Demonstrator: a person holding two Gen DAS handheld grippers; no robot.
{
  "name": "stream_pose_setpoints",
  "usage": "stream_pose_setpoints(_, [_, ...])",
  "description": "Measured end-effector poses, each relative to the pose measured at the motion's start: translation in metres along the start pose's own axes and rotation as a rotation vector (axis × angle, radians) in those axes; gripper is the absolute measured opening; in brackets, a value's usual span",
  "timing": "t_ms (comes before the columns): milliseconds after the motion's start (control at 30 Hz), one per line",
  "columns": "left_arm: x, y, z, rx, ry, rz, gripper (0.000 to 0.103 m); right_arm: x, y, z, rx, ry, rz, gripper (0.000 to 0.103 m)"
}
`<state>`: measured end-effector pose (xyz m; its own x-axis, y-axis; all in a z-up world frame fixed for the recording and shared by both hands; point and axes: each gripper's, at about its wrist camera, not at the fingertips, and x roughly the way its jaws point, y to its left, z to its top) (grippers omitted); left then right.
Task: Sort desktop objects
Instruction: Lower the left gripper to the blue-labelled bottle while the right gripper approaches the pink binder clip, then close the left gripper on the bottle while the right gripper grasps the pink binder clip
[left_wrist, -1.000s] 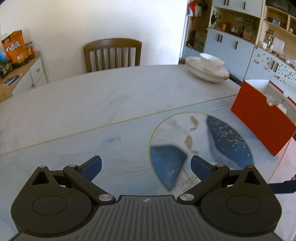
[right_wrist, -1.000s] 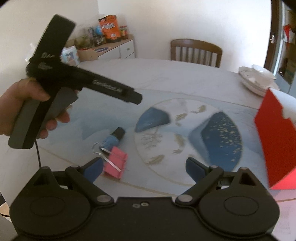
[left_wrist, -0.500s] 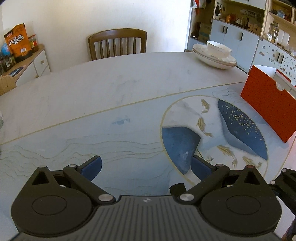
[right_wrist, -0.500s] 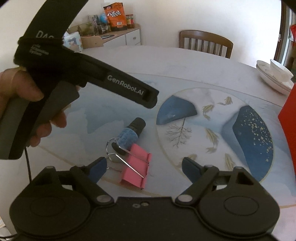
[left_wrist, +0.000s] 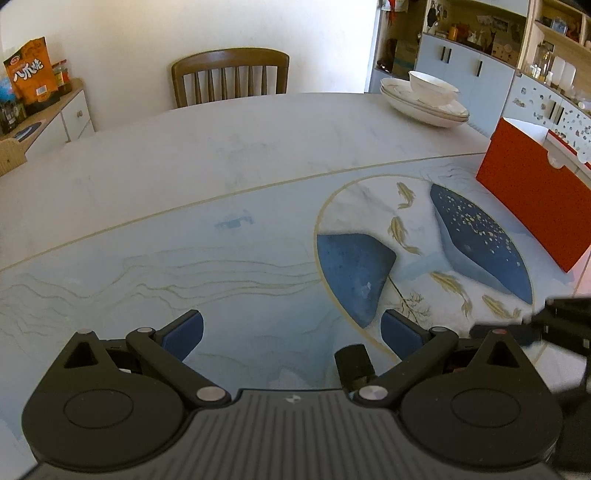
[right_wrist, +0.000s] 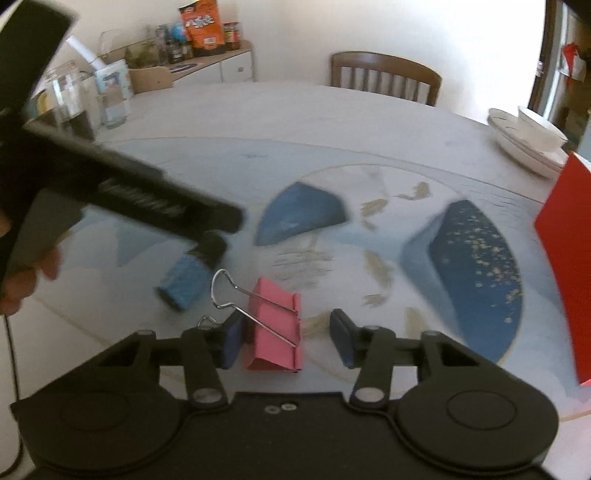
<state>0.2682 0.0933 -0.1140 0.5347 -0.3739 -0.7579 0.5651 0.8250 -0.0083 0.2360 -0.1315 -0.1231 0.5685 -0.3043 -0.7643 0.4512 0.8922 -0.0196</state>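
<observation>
Nearby: one pink clip (right_wrist: 275, 325) between closing right tool (right_wrist: 286, 341); left tool (left_wrist: 291, 332) apart.

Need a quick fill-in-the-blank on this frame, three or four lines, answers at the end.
1. The binder clip between the right gripper fingers, whose jaws are closing, is ____ in colour.
2. The box standing on the table is ____.
3. The white bowl sits on stacked ____.
4. Beyond the clip lies a small blue cylinder with a ____ cap.

Missing words: pink; red; plates; black
</observation>
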Motion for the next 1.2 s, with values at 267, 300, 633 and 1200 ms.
stream_pose_setpoints(267, [-0.008, -0.018, -0.017, 0.055, -0.008, 0.005, 0.103, 0.003, -0.037, 0.002, 0.058, -0.002, -0.052, 0.042])
stream_pose_setpoints(300, [-0.009, -0.021, -0.019, 0.063, -0.007, 0.007, 0.102, 0.004, -0.038, 0.002, 0.058, -0.002, -0.053, 0.041])
stream_pose_setpoints(633, [-0.009, -0.043, -0.033, 0.074, 0.051, 0.028, 0.071, 0.003, -0.04, 0.003, 0.049, -0.001, -0.044, 0.034])
stream_pose_setpoints(1200, [-0.01, -0.061, -0.026, 0.016, 0.079, 0.025, 0.023, -0.005, -0.056, 0.0, 0.064, 0.032, -0.025, 0.031])
